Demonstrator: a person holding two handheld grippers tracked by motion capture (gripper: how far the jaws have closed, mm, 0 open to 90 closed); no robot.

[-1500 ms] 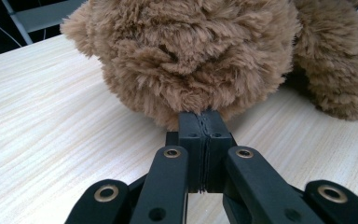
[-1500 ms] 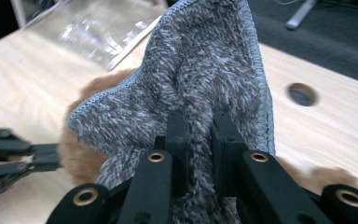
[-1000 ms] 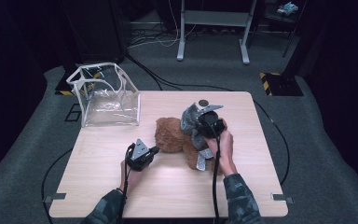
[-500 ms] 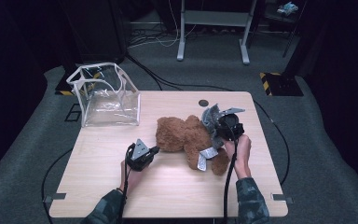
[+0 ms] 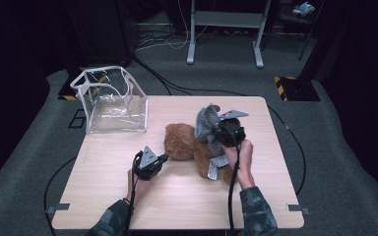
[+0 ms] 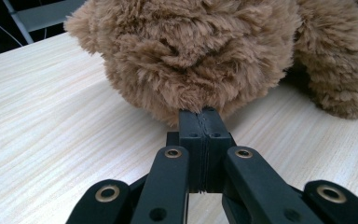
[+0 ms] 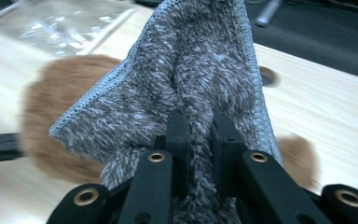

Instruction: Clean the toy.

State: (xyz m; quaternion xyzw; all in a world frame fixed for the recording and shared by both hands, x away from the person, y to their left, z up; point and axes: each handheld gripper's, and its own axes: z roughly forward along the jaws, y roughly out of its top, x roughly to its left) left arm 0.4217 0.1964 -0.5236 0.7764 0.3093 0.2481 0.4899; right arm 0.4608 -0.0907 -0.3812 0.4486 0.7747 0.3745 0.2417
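A brown teddy bear (image 5: 182, 143) lies mid-table. My left gripper (image 5: 165, 158) is shut, its tips pushed into the bear's fur (image 6: 191, 56) low at the table. Whether any fur is pinched I cannot tell. My left gripper (image 6: 204, 116) shows its pads flush together. My right gripper (image 5: 216, 132) is shut on a grey fleecy cloth (image 5: 205, 122) and holds it bunched upright over the bear's right side. In the right gripper view the cloth (image 7: 200, 70) rises from between the pads of my right gripper (image 7: 200, 123), with the bear (image 7: 51, 116) blurred behind.
A clear plastic bag (image 5: 110, 101) with white trim stands open at the table's (image 5: 187, 206) far left corner. A white label (image 5: 214, 168) hangs from the bear. A round cable hole (image 7: 268, 77) sits in the tabletop beyond the cloth. Cables trail off the near edge.
My right gripper swung right with the grey cloth, then came back left and up, and the cloth now stands higher. The left gripper and the bear have stayed put.
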